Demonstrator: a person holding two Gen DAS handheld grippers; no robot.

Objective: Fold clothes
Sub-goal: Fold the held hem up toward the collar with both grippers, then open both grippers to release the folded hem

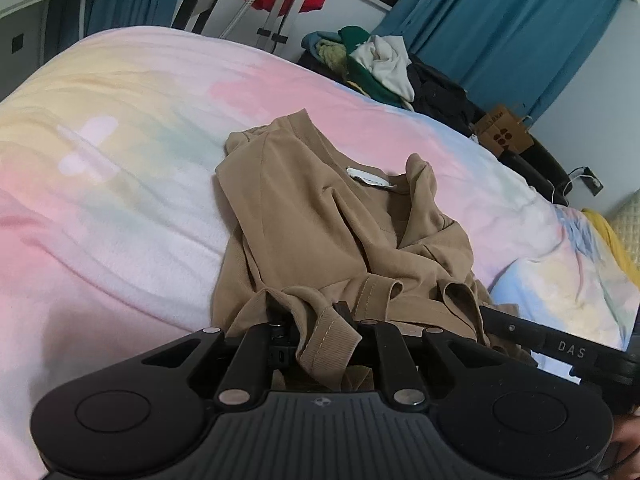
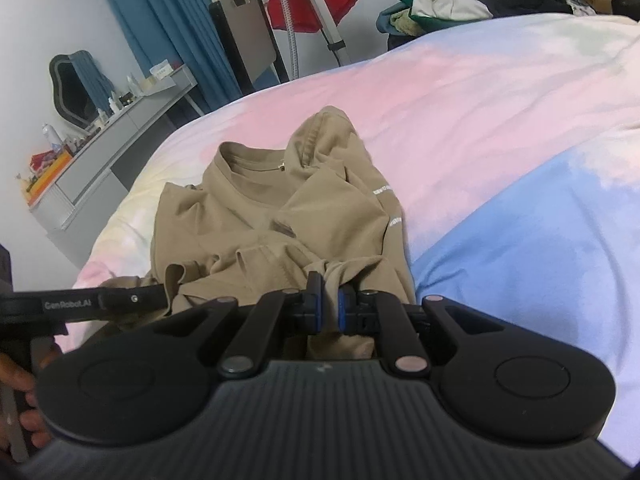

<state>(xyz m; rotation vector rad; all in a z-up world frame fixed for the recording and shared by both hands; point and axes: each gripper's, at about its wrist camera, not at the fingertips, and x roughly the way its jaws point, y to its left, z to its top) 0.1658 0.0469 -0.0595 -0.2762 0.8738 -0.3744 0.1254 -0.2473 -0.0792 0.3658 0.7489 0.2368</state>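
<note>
The tan shirt [image 1: 320, 224] lies crumpled mid-bed [image 1: 120, 184], hem bunched at 6 o'clock. The left tool [image 1: 310, 312] and right tool [image 2: 329, 296] each clamp hem fabric; uneven pulling could twist it or slip a thin pinch free.

The hem of the tan shirt [image 1: 320, 240] drops behind the left tool [image 1: 310, 312] and out of sight. The print on its white neck label [image 1: 370, 178] is too small to read. In the right view, the shirt's near edge is hidden under the right tool [image 2: 330, 296]. The bottles on the grey dresser [image 2: 116, 128] are too small to tell apart. The bed [image 2: 520, 160] is cut off by the picture's edge.
</note>
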